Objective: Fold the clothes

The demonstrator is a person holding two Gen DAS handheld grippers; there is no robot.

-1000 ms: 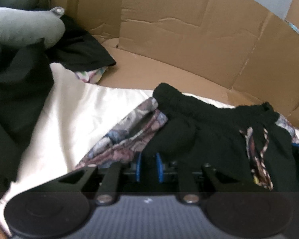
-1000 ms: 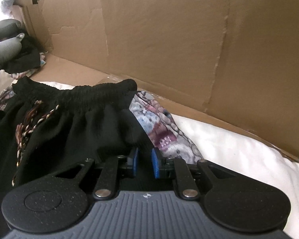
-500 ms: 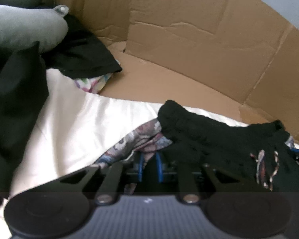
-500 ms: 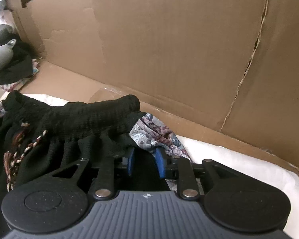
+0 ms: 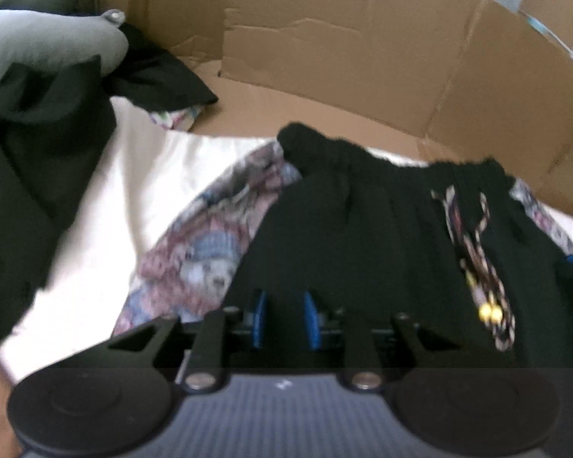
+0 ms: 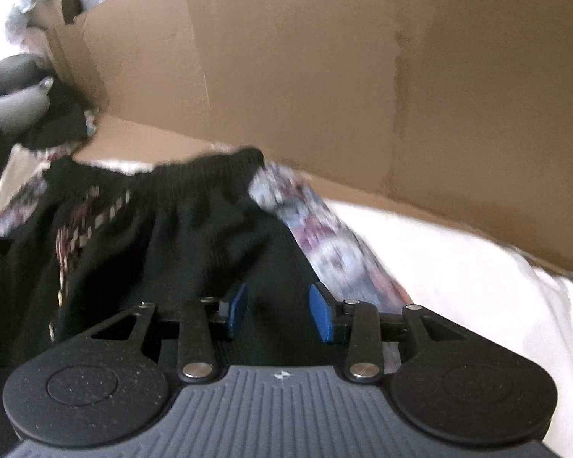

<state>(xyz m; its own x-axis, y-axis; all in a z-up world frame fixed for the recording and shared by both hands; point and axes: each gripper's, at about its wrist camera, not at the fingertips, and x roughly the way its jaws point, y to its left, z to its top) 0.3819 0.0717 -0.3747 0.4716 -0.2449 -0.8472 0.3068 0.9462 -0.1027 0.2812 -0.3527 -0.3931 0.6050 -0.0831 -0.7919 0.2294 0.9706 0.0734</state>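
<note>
A white sheet (image 5: 133,206) is spread over the surface, backed by cardboard walls (image 6: 324,76). A patterned garment (image 5: 210,252) is laid on it, with black drawstring shorts (image 5: 363,229) on top. Dark clothing (image 5: 26,160) is heaped at its left.

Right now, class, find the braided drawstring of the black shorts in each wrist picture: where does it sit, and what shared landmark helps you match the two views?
Left wrist view: the braided drawstring hangs at right of centre, below the waistband.
Right wrist view: the braided drawstring lies at left of centre, blurred.
Shared landmark: the black shorts' elastic waistband, in front of the cardboard wall.
</note>
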